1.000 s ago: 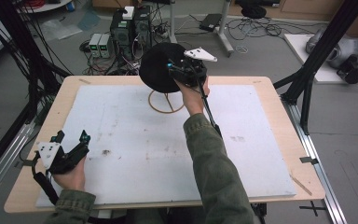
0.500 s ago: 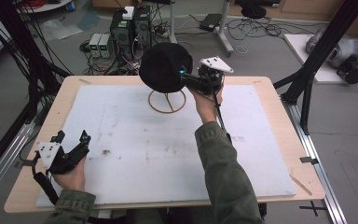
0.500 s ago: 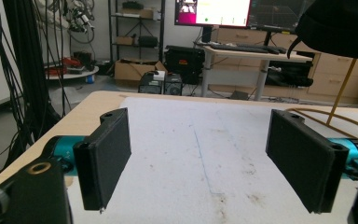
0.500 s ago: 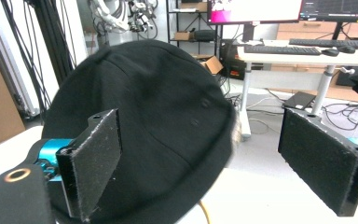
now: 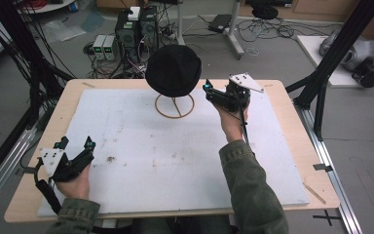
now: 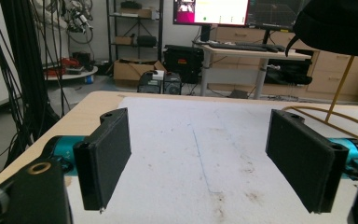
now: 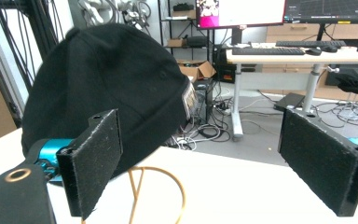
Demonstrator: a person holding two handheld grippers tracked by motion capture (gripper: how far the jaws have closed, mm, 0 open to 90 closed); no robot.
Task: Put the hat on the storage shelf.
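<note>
A black cap (image 5: 173,69) sits on top of a thin gold wire stand (image 5: 175,106) at the far middle of the table. My right gripper (image 5: 209,92) hovers just right of the stand, open and empty, jaws pointing left toward the cap (image 7: 107,93). The stand's ring (image 7: 163,186) lies below and between its jaws. My left gripper (image 5: 88,146) rests near the front left of the white mat (image 5: 175,156), open with nothing between its fingers. In the left gripper view the cap (image 6: 340,25) and stand (image 6: 340,88) appear at the upper right.
The white mat covers most of the wooden table (image 5: 292,146). Black frame posts (image 5: 338,48) stand at the table's left and right sides. Computers and cables (image 5: 131,29) lie on the floor beyond the far edge.
My right gripper let go of the cap and drew back to the right, away from the stand. The cap stays on the stand. My left gripper has not moved.
</note>
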